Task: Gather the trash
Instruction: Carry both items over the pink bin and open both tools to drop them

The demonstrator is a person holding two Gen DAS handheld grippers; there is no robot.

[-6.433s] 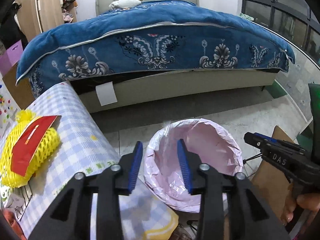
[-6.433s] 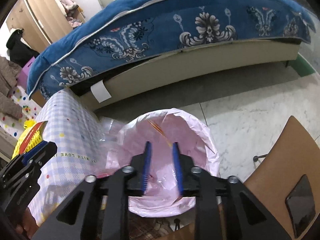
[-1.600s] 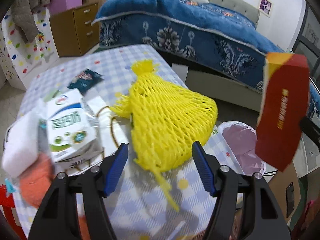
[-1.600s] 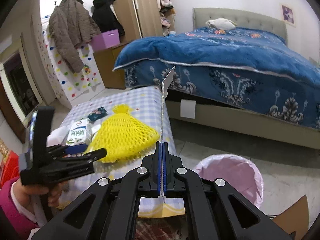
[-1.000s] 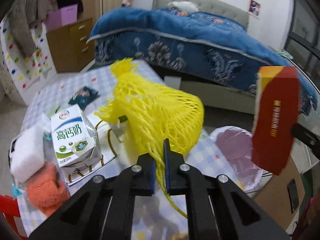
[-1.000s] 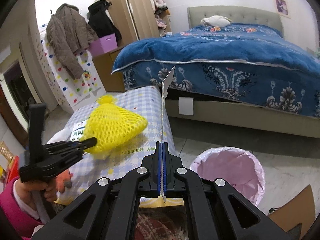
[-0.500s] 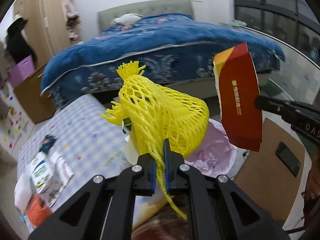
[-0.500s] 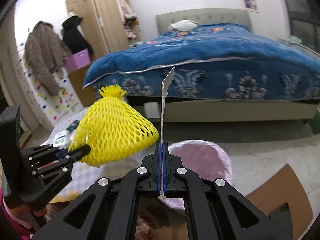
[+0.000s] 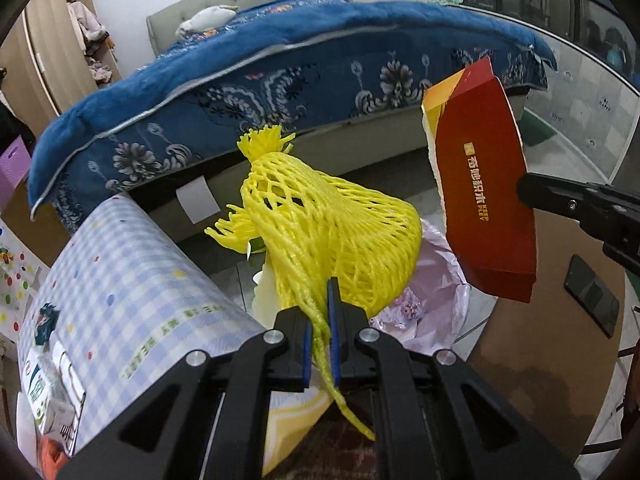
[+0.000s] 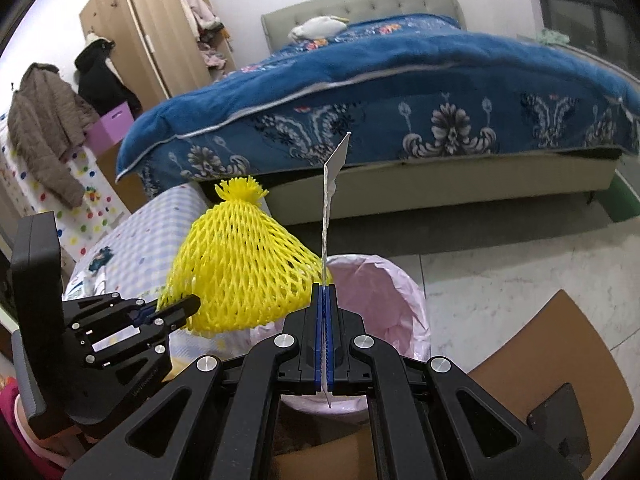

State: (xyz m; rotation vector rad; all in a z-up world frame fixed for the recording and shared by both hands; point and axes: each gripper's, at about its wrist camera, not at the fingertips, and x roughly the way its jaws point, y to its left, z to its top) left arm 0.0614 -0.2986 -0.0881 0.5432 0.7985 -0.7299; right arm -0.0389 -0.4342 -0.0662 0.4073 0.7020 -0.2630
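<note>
My left gripper is shut on the lower strands of a yellow foam fruit net, which hangs in the air over the near rim of a bin lined with a pink bag. In the right wrist view the same net sits left of the bin, with the left gripper at its edge. My right gripper is shut on a flattened red cardboard box, seen edge-on. In the left wrist view that red box hangs above the bin's right side, the right gripper pinching its edge.
A table with a blue checked cloth stands left of the bin, with a milk carton and wrappers on it. A bed with a blue quilt fills the back. A brown chair seat with a phone lies at the right.
Both grippers have swung right from above the table to over the bin, carrying the yellow net and the red box. The left one also rolled.
</note>
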